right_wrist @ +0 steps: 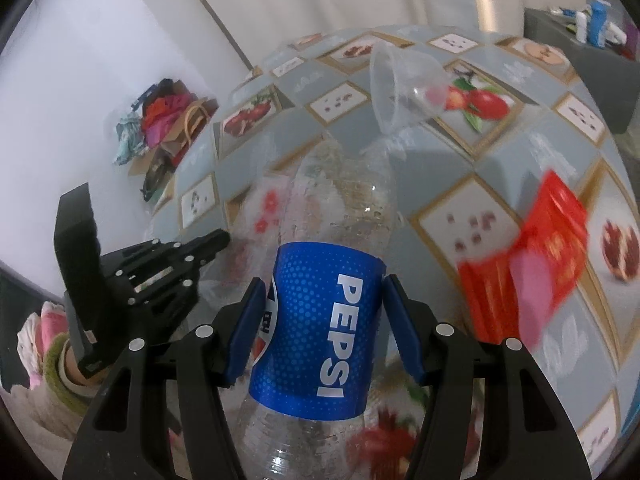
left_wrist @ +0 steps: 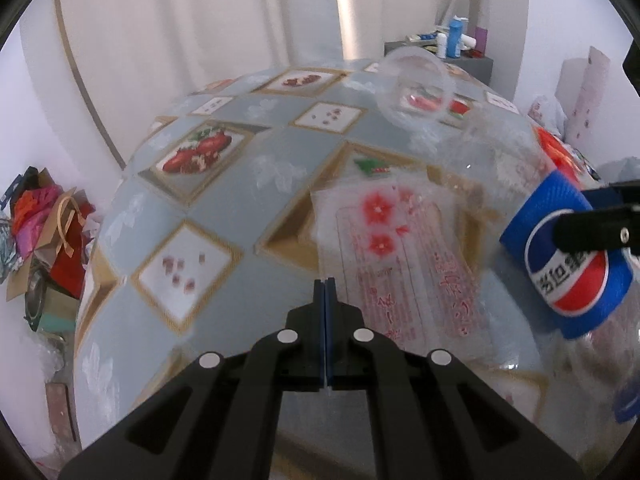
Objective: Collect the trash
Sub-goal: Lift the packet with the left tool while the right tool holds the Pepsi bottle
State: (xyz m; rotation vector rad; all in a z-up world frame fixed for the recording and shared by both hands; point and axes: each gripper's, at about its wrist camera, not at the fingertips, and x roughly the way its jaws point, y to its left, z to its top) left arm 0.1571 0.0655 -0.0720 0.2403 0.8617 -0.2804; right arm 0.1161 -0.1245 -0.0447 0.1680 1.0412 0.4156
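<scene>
Pale curtains hang behind a tabletop (left_wrist: 224, 208) covered in a grey-blue cloth with framed fruit pictures; a heap of paper bags and cloth (left_wrist: 44, 224) sits on the floor to one side, and a grey stand with small bottles (left_wrist: 452, 40) stands in the far corner.

Your trash is spread over that cloth. The empty Pepsi bottle (right_wrist: 320, 320) lies along the right wrist view, neck pointing away from you. A clear plastic cup (right_wrist: 404, 84) lies tipped on its side just beyond the neck, a flat clear wrapper with red print (left_wrist: 396, 248) lies just ahead of your left claw, and a red packet (right_wrist: 532, 256) rests to the right of the bottle.

Watch the bottle. It is thin and empty, so I judge a hard squeeze could buckle it, and the smooth blue label may let it slide out if you tilt it. Swinging the neck forward could knock the cup rolling. The wrapper is flat against the cloth and may be hard to pinch.

Your right claw (right_wrist: 324, 320) is clamped on the bottle, blue pads pressed against both sides of the label at roughly half spread. Your left claw (left_wrist: 325, 292) is fully together and holds nothing, its tips above the wrapper's near edge; contact cannot be judged.
</scene>
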